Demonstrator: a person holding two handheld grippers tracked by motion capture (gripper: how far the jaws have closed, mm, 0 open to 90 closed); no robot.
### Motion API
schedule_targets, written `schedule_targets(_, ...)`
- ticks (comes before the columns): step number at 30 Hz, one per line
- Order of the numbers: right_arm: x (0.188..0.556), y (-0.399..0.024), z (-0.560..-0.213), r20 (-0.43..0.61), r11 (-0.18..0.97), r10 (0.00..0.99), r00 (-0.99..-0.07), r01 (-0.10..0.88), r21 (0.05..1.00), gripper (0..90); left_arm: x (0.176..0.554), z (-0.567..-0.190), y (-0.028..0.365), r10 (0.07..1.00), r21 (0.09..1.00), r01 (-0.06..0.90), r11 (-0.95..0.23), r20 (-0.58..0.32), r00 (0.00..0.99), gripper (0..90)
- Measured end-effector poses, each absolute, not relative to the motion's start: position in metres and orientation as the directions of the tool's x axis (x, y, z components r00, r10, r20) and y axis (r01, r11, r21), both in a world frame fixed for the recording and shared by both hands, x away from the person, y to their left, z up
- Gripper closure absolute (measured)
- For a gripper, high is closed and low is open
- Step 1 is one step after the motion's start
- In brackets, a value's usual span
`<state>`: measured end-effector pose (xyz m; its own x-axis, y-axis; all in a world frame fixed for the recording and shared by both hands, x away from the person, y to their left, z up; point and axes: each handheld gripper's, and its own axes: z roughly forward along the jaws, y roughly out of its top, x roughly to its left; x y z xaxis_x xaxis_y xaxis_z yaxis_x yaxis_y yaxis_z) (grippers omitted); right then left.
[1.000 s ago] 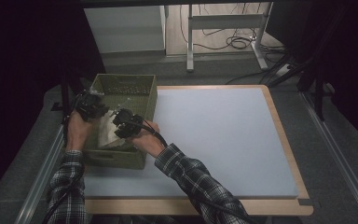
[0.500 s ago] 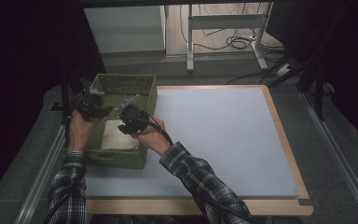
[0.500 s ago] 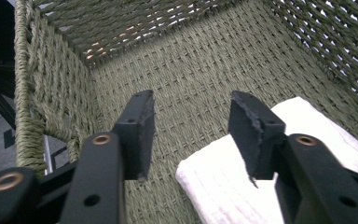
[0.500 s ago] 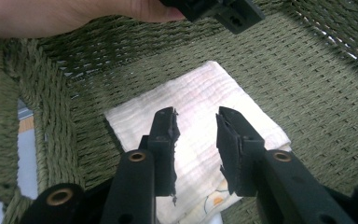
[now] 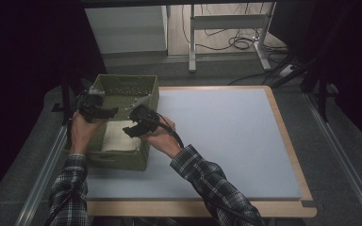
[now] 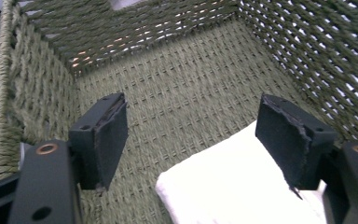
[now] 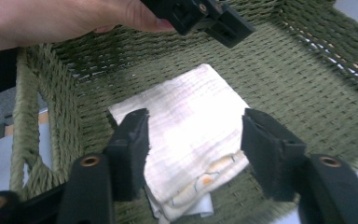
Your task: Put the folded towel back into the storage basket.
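Observation:
A green woven basket [image 5: 143,92] stands at the left end of the table. A folded white cloth [image 5: 120,136] lies flat on its floor at the near end. My left gripper [image 5: 110,112] hovers over the basket's left side, open; its jaws have just been opening with nothing between them. In the left gripper view the gripper [image 6: 193,121] hangs above the basket [image 6: 177,79] floor and the cloth [image 6: 233,191] corner. My right gripper [image 5: 130,130] is open above the cloth [image 7: 191,116]; its jaws [image 7: 196,137] have just been opening, pads clear of the fabric.
A pale blue mat [image 5: 226,136] covers the table right of the basket, framed by a wooden rim [image 5: 285,127]. The left hand [image 7: 65,18] and its gripper [image 7: 200,14] sit close above the basket's far wall. Desk legs and cables [image 5: 235,42] lie on the floor behind.
The right gripper has drawn up and to the right off the cloth, its jaws spreading. The left gripper's jaws have also spread while that hand stayed put. The cloth rests in the basket.

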<state>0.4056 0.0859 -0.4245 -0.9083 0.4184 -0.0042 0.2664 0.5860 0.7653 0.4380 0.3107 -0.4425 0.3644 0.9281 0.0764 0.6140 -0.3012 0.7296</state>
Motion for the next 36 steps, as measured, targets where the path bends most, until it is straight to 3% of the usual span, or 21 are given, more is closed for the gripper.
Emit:
schedule_targets(16, 0.407, 0.035, -0.425, 0.031, 0.545, 0.420, -0.907, 0.279, 0.791, 22.1, 0.439, -0.433, 0.287, 0.906, 0.769, 0.599, -0.225, -0.060, 0.418, 11.3)
schedule_targets(27, 0.403, -0.004, -0.431, 0.039, 0.533, 0.431, -0.902, 0.289, 0.795, 13.4, 0.434, -0.424, 0.269, 0.877, 0.778, 0.585, -0.230, -0.094, 0.470, 4.5)
schedule_targets(36, 0.401, -0.041, -0.439, 0.059, 0.531, 0.438, -0.897, 0.311, 0.788, 7.3, 0.430, -0.415, 0.243, 0.864, 0.772, 0.575, -0.269, -0.070, 0.498, 0.6)
